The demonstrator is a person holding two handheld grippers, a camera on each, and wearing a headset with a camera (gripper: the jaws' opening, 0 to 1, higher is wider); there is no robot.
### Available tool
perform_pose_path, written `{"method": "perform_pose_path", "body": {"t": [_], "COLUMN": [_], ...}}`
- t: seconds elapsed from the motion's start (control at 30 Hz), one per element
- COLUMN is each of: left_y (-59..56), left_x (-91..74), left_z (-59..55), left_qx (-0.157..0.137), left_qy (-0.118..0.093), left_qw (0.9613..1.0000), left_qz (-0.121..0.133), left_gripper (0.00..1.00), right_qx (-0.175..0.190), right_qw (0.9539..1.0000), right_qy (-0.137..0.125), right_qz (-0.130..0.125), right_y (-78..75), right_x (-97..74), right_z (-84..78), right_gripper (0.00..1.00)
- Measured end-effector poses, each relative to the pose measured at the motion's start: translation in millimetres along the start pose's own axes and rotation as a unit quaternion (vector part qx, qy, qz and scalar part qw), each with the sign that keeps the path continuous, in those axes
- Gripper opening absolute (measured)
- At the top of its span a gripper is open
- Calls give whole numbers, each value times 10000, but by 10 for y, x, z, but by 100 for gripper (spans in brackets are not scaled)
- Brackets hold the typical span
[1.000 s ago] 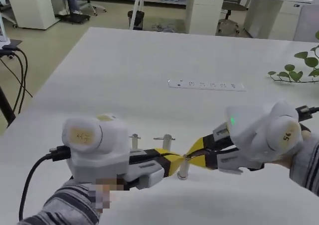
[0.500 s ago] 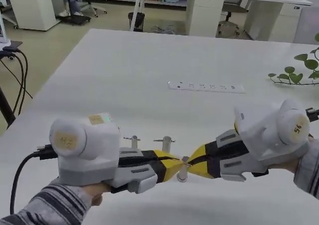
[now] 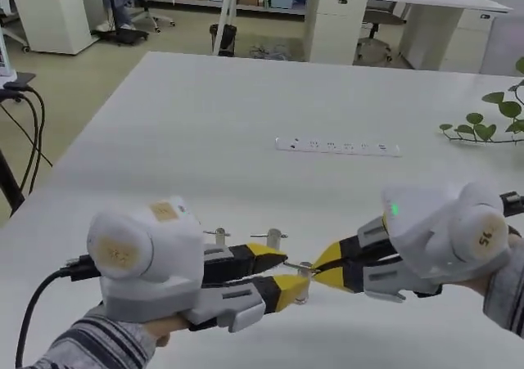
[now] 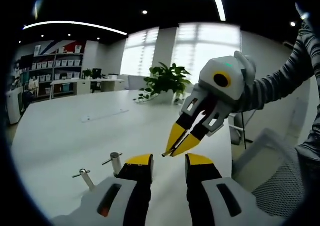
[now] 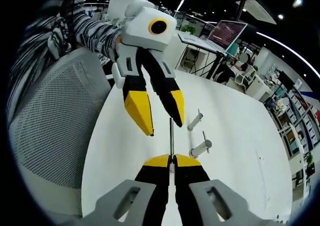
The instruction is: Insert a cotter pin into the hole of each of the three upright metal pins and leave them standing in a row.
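Two upright metal pins (image 3: 219,238) (image 3: 273,239) stand side by side on the white table (image 3: 246,123), each with a cotter pin through its top. They also appear in the left gripper view as metal pins (image 4: 116,162) (image 4: 86,176). My right gripper (image 3: 309,268) is shut on a thin cotter pin (image 5: 171,141), which points toward the left gripper. My left gripper (image 3: 280,268) is open, its yellow jaws spread on either side of the cotter pin's tip. A third metal pin (image 3: 301,295) stands just below the jaw tips, mostly hidden by them.
A white power strip (image 3: 337,146) lies mid-table. A leafy plant (image 3: 491,115) sits at the right edge. The table's near edge is close below the grippers. Desks and chairs stand beyond the far edge.
The left gripper's jaws have opened; a moment ago they were together at the third pin. The right gripper stays shut on the cotter pin at about the same spot.
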State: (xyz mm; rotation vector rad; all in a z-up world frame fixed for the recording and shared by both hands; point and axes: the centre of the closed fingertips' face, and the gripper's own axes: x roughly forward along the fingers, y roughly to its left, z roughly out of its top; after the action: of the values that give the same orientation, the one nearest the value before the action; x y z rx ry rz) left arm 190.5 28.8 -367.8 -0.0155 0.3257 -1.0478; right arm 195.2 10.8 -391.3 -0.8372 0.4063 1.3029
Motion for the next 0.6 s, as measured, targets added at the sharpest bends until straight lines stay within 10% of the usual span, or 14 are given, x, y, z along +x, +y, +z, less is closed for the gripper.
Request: {"method": "perform_pose_path", "body": {"t": [0.6], "left_y": [251], "left_x": [388], "left_z": [-401], "left_qx": [279], "left_qy": [694], "left_qw": [9893], "left_qz": [1253], "left_gripper": [28], "right_qx": [-32], "right_qw": [9944], "right_qy": [995], "right_qz": [-366], "right_y": [-276], "right_x": [28], "right_z": [-657], "right_gripper": [0]}}
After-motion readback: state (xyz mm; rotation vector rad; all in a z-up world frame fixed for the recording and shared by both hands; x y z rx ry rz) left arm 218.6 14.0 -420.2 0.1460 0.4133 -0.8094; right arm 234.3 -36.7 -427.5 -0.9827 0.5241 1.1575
